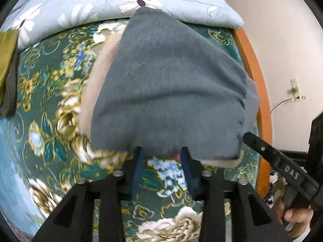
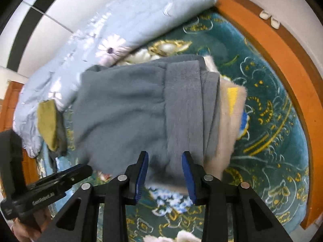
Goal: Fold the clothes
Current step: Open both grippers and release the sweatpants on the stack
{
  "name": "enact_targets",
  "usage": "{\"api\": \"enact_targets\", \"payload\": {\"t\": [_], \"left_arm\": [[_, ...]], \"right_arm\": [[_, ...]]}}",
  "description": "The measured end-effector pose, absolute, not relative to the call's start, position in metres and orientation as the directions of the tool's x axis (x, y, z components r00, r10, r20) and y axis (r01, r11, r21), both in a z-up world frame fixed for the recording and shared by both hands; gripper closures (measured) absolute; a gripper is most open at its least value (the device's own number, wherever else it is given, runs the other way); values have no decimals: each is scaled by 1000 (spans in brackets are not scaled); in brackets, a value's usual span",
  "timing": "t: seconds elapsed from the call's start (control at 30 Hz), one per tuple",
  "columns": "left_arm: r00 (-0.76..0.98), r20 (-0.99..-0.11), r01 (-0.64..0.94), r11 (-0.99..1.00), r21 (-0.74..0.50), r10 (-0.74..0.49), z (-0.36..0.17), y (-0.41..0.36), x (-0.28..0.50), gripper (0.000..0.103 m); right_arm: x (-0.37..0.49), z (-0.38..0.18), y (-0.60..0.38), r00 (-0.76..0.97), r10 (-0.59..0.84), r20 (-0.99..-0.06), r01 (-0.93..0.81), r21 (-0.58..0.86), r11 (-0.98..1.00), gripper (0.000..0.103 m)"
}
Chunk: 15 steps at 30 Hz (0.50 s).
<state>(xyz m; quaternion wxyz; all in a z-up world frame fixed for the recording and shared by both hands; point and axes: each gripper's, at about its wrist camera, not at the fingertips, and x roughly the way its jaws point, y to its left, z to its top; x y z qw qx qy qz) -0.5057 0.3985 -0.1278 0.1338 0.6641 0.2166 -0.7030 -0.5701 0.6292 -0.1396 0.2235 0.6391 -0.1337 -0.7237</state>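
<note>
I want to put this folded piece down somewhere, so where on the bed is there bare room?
Bare floral bedspread shows between the grey garment and the orange bed frame, and along the near edge beneath both grippers. It is crowded at the far side, where the light blue quilt meets the garment, and by the olive cloth.

The folded garment (image 1: pixel 171 84) lay on the bed cover (image 1: pixel 50 104), its far end touching the quilt (image 1: pixel 113 2) behind it. A smaller folded cloth (image 2: pixel 49 125) lay to its left, and the bed frame (image 1: pixel 260 92) ran along its right
</note>
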Motion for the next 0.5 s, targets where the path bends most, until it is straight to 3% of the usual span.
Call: {"api": "enact_targets", "payload": {"t": [0.1,0.17,0.3,0.43,0.5], "left_arm": [[-96,-991,481,-867,-131,96,-118,407,-485,58],[-90,-993,471,-875,-108,74,-113,418,-474,42],[-129,-989,453,-884,-119,67,-101,431,-456,37],[-147,-988,435,-893,-113,53,-95,438,-447,35],[-153,-987,427,-898,-108,47,-92,441,-443,35]], "right_arm": [[-543,-139,633,-56,-469,-881,161,456,-875,65],[-529,-142,634,-24,-431,-902,170,421,-891,65],[-513,-139,633,-6,-380,-925,184,372,-910,64],[-508,-133,620,-4,-330,-944,199,323,-925,53],[-507,-130,614,-6,-312,-950,188,305,-933,42]]}}
